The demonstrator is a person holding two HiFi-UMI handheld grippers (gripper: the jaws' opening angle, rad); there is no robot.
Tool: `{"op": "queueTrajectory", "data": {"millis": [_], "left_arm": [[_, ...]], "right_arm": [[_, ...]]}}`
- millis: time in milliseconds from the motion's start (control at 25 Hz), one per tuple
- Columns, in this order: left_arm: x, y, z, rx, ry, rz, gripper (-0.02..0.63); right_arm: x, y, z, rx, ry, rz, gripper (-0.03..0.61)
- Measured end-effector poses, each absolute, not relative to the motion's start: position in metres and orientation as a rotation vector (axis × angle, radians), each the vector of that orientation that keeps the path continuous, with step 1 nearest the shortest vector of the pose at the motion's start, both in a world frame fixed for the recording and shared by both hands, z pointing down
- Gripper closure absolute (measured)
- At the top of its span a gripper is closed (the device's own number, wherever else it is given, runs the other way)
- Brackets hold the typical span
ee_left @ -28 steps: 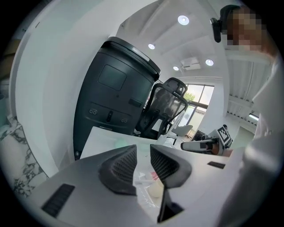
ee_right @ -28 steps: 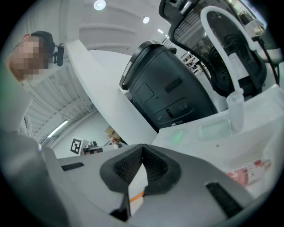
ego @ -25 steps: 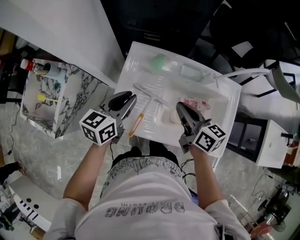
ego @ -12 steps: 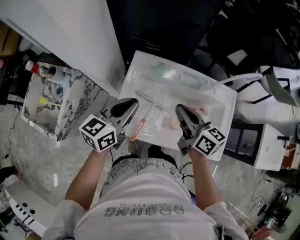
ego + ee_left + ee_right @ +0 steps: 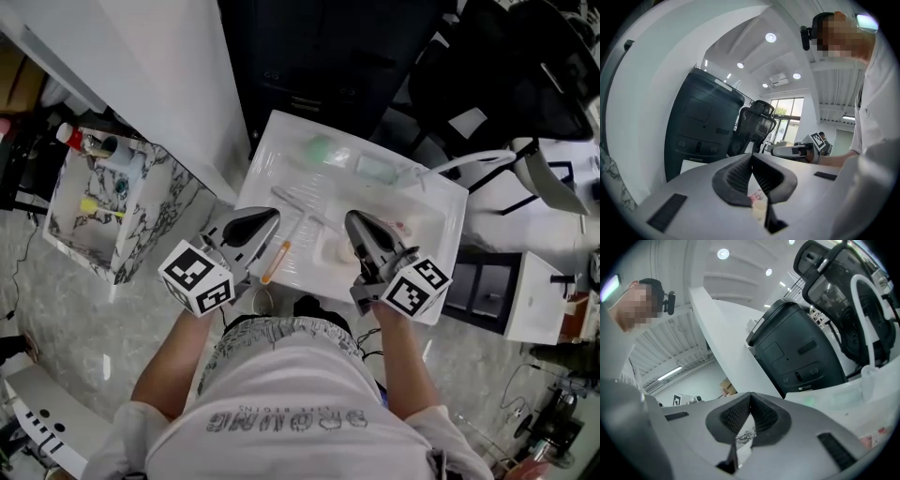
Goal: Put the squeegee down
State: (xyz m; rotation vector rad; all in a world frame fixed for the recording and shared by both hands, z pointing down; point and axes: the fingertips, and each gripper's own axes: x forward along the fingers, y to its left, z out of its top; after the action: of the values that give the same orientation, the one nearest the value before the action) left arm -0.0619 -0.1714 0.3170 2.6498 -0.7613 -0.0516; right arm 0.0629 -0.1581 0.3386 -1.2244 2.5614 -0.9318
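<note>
The squeegee lies flat on the white table, a pale T-shaped tool with an orange handle tip nearest me. My left gripper hovers just left of it. Its jaws have just been closing and now meet with nothing between them; the left gripper view shows the pads touching. My right gripper hovers to the squeegee's right, shut and empty, and its pads meet in the right gripper view. Neither gripper touches the squeegee.
On the table lie a green item, a pale teal pad, a pink printed packet and a cream lump. A marble-patterned box with bottles stands at the left. A dark cabinet and a chair stand beyond.
The left gripper's jaws, slightly apart a second ago, have closed. Both grippers have lifted above the table, and the squeegee stays lying between them.
</note>
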Motion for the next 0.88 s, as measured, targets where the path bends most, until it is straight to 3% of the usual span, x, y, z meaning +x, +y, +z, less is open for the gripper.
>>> {"op": "queueTrajectory", "data": {"millis": [880], "left_arm": [[-0.063, -0.165, 0.329, 2.639, -0.816, -0.014, 0.594]], "right_arm": [[0.059, -0.152, 0.335, -1.186, 2.689, -0.855, 0.571]]}}
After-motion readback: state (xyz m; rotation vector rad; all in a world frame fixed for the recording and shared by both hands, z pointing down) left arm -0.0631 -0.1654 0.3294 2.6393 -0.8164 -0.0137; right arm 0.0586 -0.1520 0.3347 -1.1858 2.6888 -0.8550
